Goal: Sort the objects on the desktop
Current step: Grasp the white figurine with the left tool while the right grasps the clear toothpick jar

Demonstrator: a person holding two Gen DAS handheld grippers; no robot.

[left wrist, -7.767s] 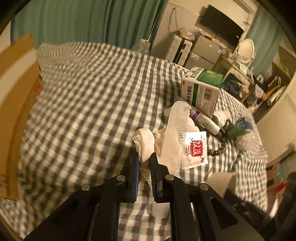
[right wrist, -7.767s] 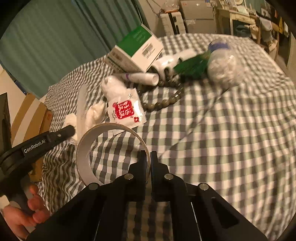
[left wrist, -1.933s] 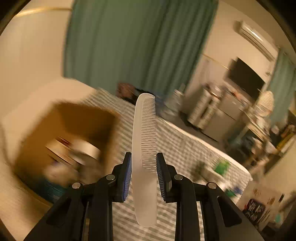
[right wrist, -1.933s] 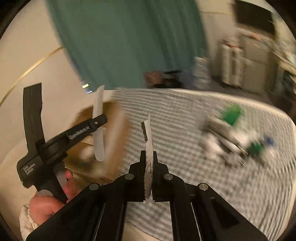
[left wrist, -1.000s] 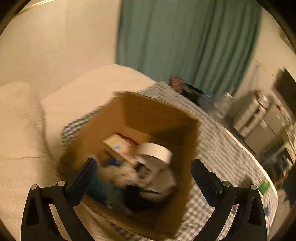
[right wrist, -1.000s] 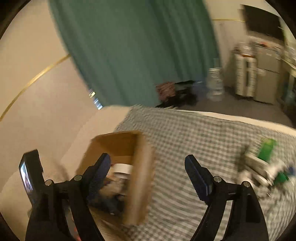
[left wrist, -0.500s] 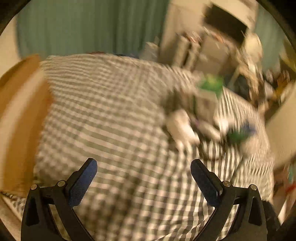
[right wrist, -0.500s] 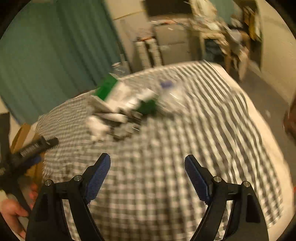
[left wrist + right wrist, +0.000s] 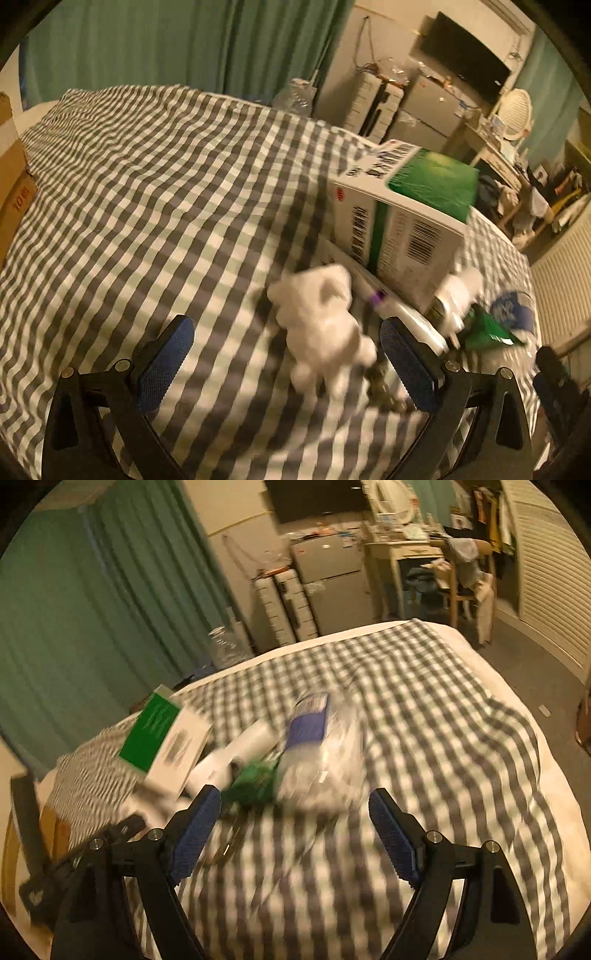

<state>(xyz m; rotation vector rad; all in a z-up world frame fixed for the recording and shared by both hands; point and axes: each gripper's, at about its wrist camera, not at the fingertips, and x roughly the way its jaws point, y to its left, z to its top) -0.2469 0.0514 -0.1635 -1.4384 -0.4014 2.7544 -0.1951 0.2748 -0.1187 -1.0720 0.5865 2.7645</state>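
With both grippers spread wide & empty, my left gripper (image 9: 282, 363) frames the white toy (image 9: 321, 326) on the bed, dead ahead, long axis pointing away; right gripper (image 9: 293, 840) faces the bottle (image 9: 321, 746).

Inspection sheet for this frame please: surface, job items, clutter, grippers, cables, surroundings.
Surface: checked cloth over a bed, rumpled.
Job's things: green-and-white box; white plush toy between the left fingers, untouched; plastic bottle with blue label; green packet; white tube; all heaped together.
Clutter: cardboard box at the left edge.
Grippers: left gripper open, empty; right gripper open, empty, facing the bottle.
Cables: wires on the far wall, blurred.
Surroundings: green curtain, dark screen, desk with chair.
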